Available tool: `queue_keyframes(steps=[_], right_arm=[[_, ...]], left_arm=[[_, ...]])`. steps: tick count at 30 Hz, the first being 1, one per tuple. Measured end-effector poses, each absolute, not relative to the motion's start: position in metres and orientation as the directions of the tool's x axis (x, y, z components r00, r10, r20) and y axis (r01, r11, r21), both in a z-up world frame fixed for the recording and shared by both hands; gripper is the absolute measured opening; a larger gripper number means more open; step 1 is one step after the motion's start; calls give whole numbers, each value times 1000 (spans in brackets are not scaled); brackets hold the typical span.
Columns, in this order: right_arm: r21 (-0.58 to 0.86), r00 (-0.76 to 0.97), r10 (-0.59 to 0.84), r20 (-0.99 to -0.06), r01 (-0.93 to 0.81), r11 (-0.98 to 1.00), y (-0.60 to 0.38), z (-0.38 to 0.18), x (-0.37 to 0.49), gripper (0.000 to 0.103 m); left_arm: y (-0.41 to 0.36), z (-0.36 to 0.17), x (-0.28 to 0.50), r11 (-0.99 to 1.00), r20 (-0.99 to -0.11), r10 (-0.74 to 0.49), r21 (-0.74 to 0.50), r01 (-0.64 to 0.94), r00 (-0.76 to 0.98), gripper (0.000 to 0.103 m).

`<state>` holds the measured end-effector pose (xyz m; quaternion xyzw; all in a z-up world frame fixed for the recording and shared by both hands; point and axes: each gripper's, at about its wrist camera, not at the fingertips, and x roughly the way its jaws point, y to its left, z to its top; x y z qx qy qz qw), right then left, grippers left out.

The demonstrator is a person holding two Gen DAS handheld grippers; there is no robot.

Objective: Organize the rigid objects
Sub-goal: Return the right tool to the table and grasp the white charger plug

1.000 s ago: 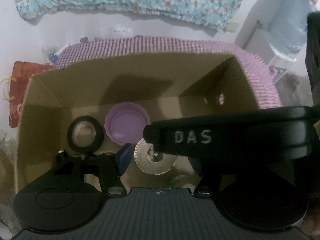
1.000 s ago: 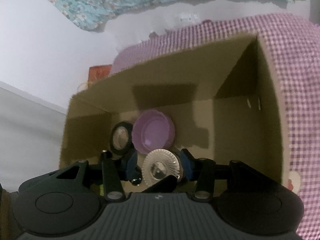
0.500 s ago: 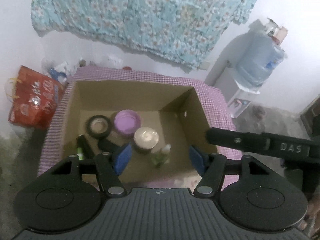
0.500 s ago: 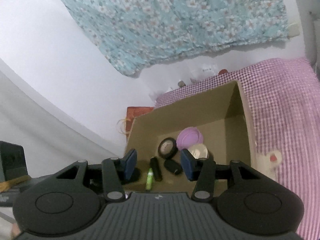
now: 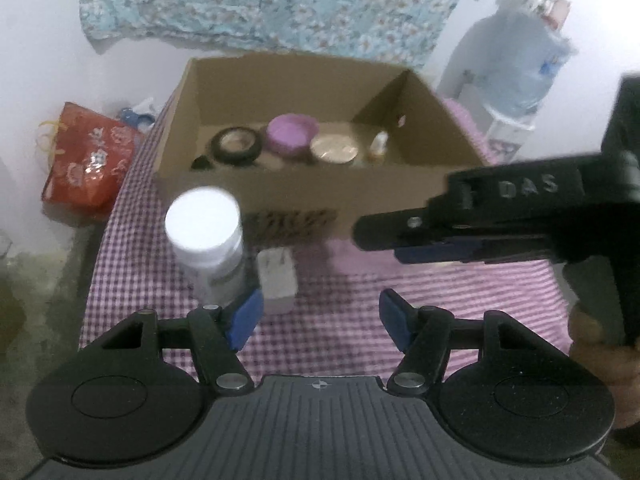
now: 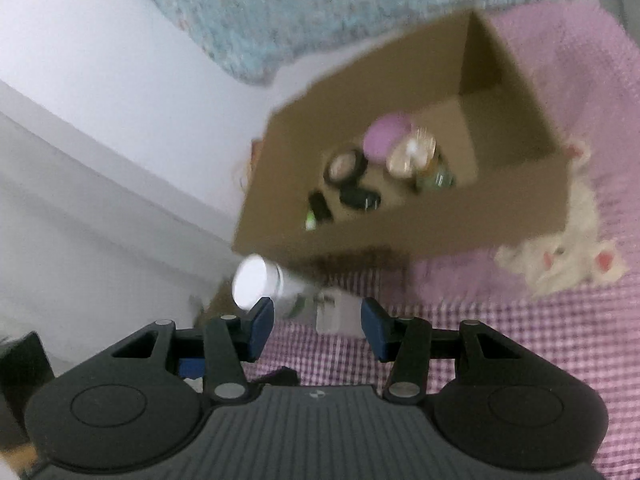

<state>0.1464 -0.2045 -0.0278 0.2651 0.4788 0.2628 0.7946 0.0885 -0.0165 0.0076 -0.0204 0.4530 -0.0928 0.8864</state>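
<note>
The left hand-held gripper [image 5: 320,316] is held with its blue-padded jaws spread and nothing between them, above the purple-and-white checked cloth [image 5: 340,344] that covers the table. Just ahead of its left pad, a white-capped cylindrical plastic jar [image 5: 206,236] is seen standing upright, and a small white rectangular block [image 5: 277,278] is set right beside the jar, on its right. Farther ahead, an open brown cardboard box [image 5: 320,190] is placed on the cloth. Inside it, a black tape roll [image 5: 236,145], a round purple plastic lid [image 5: 291,136], a shiny gold-toned round lid [image 5: 334,149] and a small clear bottle [image 5: 379,146] are gathered near the far wall. To the right of the left hand-held gripper, the right hand-held gripper [image 5: 376,236] is seen crossing in front of the box's near right corner, its handle gripped by a hand [image 5: 600,344].

In the right wrist view, which is blurred, the right hand-held gripper [image 6: 318,330] is likewise shown spread and empty. The jar [image 6: 256,282] and the block [image 6: 334,314] lie just ahead of its pads, with the box [image 6: 400,236] beyond. A white stuffed toy [image 6: 568,248] is leaned against the box's right side. A red printed bag [image 5: 86,160] is seen far to the left, a large blue water bottle [image 5: 520,56] far to the right, and a floral blue cloth [image 5: 280,4] is hung on the wall behind.
</note>
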Motion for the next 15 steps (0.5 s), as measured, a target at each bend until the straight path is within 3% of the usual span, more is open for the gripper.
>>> queue_keyframes(steps=[11,15], right_arm=[[646,276,656,-703,-139,751,-160,-77,171,51],[629,257,645,-720,-149,763,-151,-85,179,51]], left_arm=[[-16,-42,107,993,-807,-90,-30,113,583,54],[-18,-51,113,994,-805,-78,-22,103,588,46]])
